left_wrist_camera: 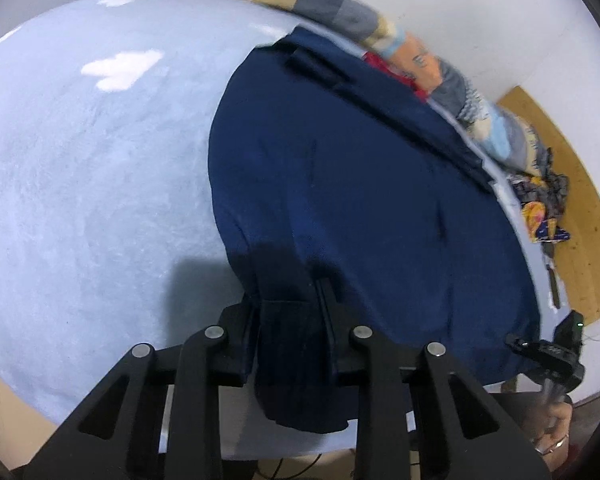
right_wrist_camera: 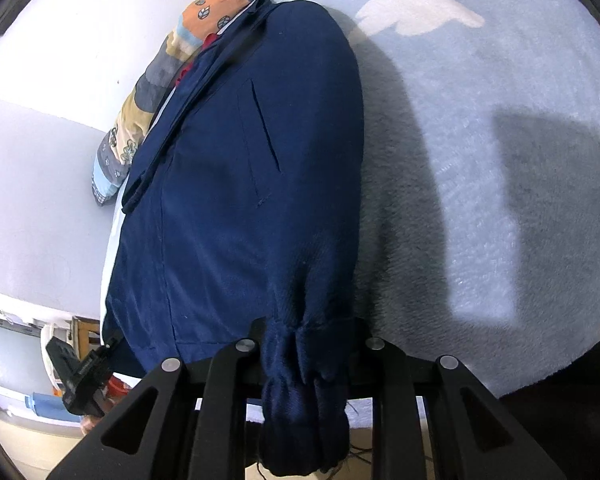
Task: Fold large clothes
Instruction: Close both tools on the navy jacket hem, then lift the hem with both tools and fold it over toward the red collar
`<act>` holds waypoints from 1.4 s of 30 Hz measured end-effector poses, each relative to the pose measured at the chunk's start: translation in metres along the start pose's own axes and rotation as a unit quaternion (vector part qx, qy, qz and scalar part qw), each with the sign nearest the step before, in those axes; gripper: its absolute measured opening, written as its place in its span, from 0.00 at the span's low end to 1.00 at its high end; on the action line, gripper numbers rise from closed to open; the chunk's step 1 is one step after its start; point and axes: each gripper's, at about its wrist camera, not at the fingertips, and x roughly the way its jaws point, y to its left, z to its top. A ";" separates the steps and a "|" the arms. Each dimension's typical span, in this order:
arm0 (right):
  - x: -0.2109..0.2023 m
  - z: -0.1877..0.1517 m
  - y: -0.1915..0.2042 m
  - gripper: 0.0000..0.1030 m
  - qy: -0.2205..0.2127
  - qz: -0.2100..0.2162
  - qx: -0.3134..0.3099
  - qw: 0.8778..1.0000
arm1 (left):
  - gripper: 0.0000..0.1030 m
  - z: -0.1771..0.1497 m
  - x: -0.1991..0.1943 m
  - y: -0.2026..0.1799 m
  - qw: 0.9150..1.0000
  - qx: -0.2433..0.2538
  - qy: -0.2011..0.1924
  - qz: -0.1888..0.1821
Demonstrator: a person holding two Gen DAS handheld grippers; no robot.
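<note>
Where a pale blue fleece cover (left_wrist_camera: 80, 168) is spread before a white wall (left_wrist_camera: 480, 20), a navy jacket (left_wrist_camera: 360, 184) is laid flat beside a patchwork quilt (left_wrist_camera: 332, 4). Its near edge is pinched by the left gripper (left_wrist_camera: 290, 300), its bunched cuff by the right gripper (right_wrist_camera: 310, 336).
</note>
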 end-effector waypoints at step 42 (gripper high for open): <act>-0.114 -0.042 0.069 0.08 -0.131 0.107 -0.145 0.975 | 0.17 -0.017 -0.088 -0.032 0.990 0.064 -0.124 -0.025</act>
